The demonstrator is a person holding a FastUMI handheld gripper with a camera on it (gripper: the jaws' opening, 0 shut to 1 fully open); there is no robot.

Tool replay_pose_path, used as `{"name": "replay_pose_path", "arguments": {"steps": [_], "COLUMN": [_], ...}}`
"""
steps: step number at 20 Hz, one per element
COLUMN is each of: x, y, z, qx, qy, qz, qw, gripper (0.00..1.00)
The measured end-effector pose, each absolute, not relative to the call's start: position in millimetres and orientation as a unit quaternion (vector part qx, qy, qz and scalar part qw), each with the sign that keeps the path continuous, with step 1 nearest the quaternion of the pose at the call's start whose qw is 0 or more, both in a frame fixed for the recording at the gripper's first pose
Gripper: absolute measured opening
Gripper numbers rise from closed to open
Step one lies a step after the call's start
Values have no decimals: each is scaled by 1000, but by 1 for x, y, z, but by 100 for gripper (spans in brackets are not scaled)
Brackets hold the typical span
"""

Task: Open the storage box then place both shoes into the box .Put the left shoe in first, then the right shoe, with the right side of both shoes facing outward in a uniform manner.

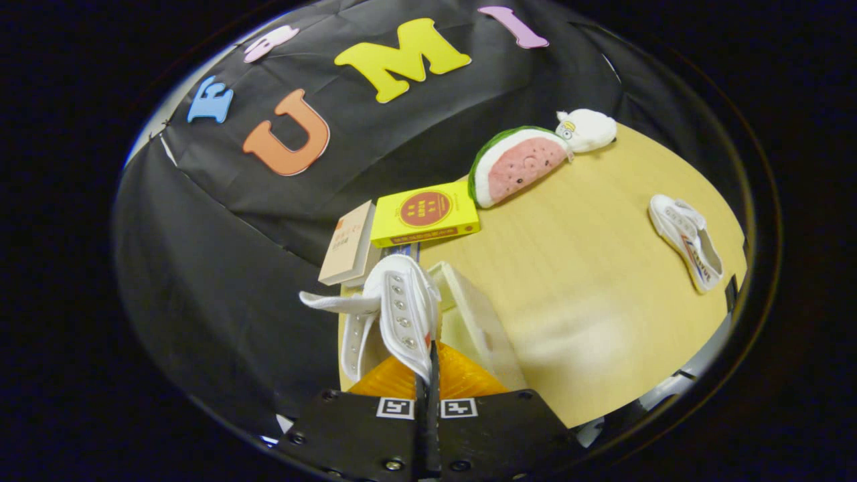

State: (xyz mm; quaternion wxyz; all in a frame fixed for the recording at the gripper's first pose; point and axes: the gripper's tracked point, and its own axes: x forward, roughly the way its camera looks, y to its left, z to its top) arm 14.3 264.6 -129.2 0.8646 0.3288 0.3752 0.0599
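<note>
Gripper point(426, 375) fingers are clenched on the eyelet edge of a white shoe point(392, 311), held above the open box point(479, 321). Well apart to the right on the table point(589, 301) lies the other shoe point(686, 239). First placement looks under way; next, lower it in, right side outward.

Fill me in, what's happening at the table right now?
The claw is shut on a white shoe, pinching its upper and holding it over the open storage box, whose orange part shows beneath. The other white shoe lies on the wooden table, off to the right. Beyond the box sit a yellow box, a tan book, a watermelon plush and a white plush.
</note>
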Motion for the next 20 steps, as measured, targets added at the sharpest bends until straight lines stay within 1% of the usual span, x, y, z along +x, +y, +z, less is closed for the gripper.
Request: {"name": "replay_pose_path", "arguments": {"steps": [3,7,16,20], "x": [19,26,26,26], "y": [301,325,339,350], "z": [-140,-157,-184,-194], "qx": [337,333,348,346], "qy": [378,368,339,336], "qz": [62,52,21,27], "qw": [860,867,874,876], "gripper": [0,0,0,0]}}
